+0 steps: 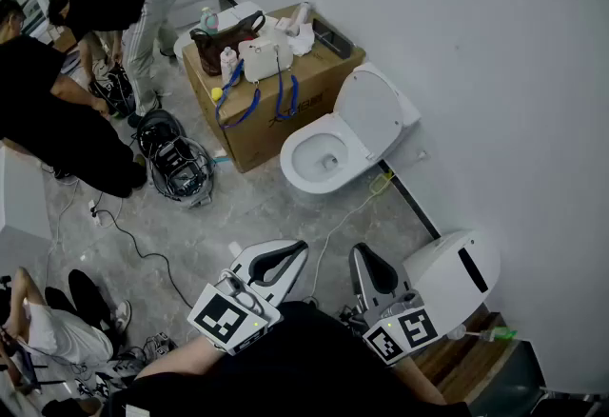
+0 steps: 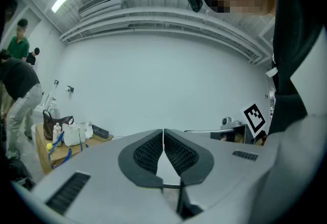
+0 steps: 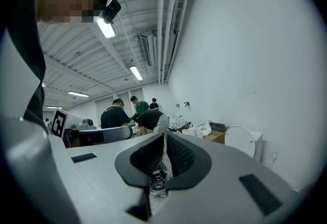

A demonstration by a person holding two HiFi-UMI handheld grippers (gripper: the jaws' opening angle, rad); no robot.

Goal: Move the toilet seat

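A white toilet [image 1: 324, 156] stands against the wall, its lid [image 1: 369, 109] raised and leaning back; the bowl is open to view. From the right gripper view the raised lid [image 3: 243, 141] shows at the right. My left gripper [image 1: 290, 249] and right gripper [image 1: 365, 255] are held low and near the person's body, well short of the toilet and touching nothing. In the left gripper view the jaws [image 2: 163, 132] meet with nothing between them and face a bare wall. The right gripper's jaws [image 3: 164, 136] are likewise shut and empty.
A cardboard box [image 1: 285, 110] carrying bags and bottles stands left of the toilet. Cables and gear [image 1: 176, 160] lie on the floor beside several people at the left. A white domed unit [image 1: 455, 270] sits at the right by the wall. A thin cord [image 1: 347, 215] crosses the floor.
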